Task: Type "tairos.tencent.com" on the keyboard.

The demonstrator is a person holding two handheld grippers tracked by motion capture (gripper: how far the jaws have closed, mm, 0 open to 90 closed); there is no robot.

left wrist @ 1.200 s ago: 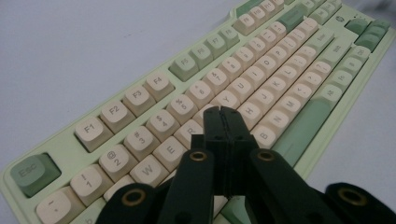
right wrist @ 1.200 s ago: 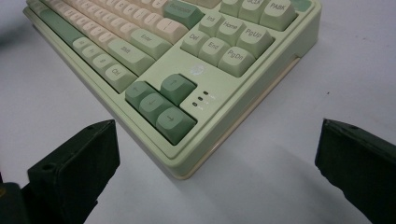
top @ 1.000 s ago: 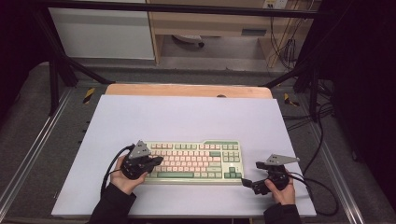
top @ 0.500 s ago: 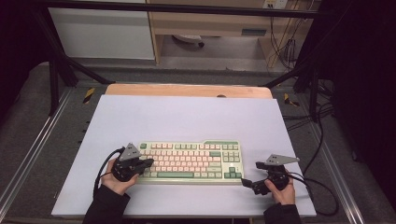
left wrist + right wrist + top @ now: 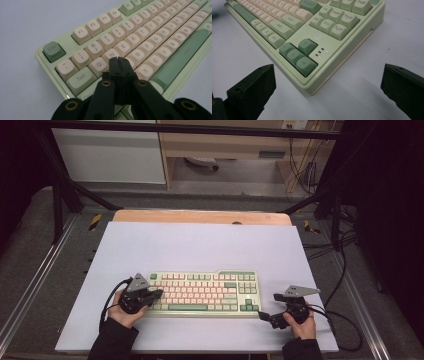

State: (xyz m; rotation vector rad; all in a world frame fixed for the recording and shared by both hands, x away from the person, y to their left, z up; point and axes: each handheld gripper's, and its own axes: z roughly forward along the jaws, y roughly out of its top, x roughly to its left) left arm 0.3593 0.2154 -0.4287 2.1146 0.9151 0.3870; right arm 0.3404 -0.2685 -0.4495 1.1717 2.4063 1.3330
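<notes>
I see a pale table (image 5: 200, 245) with a green and cream keyboard (image 5: 205, 292) near its front edge. My left gripper (image 5: 119, 61), jaws pressed together, hovers over the keyboard's left end by the A key. My right gripper (image 5: 265, 316), jaws wide apart, faces its right corner.

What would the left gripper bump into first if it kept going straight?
Most likely the keyboard. The left gripper, jaws shut, points down at the letter keys near A and S; whether it touches already is unclear.

Left gripper (image 5: 120, 59) fingers pressed together, tips over the keyboard (image 5: 140, 42) near A/S, probably touching a key; Esc at left.
</notes>
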